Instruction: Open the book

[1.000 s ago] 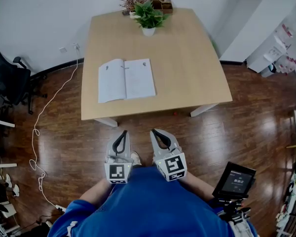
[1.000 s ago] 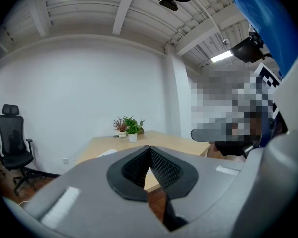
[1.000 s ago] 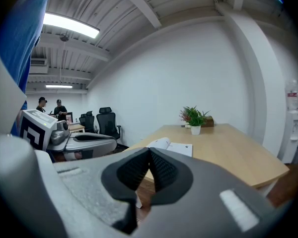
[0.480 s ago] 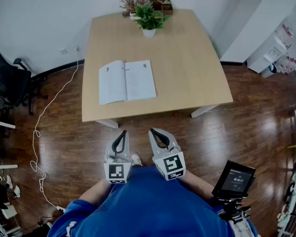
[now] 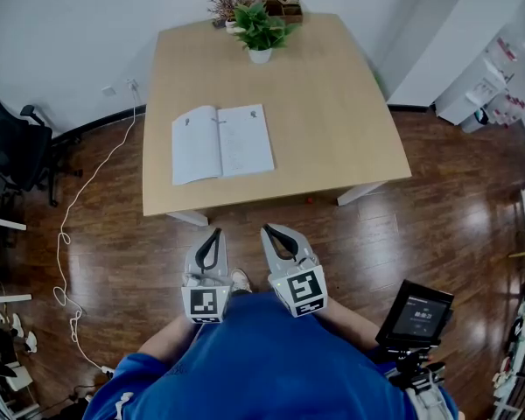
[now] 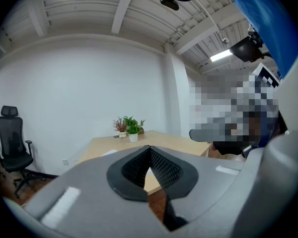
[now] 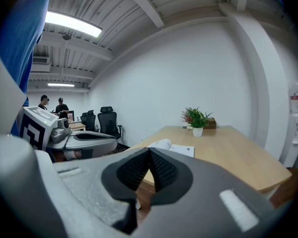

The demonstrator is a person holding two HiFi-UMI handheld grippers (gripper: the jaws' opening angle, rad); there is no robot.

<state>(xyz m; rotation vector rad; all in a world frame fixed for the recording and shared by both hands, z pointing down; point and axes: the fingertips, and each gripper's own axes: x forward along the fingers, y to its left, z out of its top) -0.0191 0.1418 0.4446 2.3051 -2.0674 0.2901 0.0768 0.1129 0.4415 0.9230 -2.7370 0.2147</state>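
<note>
Nothing shifted, book [image 5: 222, 143] open, well beyond fingers [image 5: 212, 248]

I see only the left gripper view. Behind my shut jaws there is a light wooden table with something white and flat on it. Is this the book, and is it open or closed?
Observer: Yes. In the head view the white paper book lies open, pages up, on the front left part of the light wooden table.
Operator: And the right gripper, does it hold anything?
Observer: No. The right gripper has its jaws shut on nothing, short of the table's near edge, beside the left gripper.
</note>
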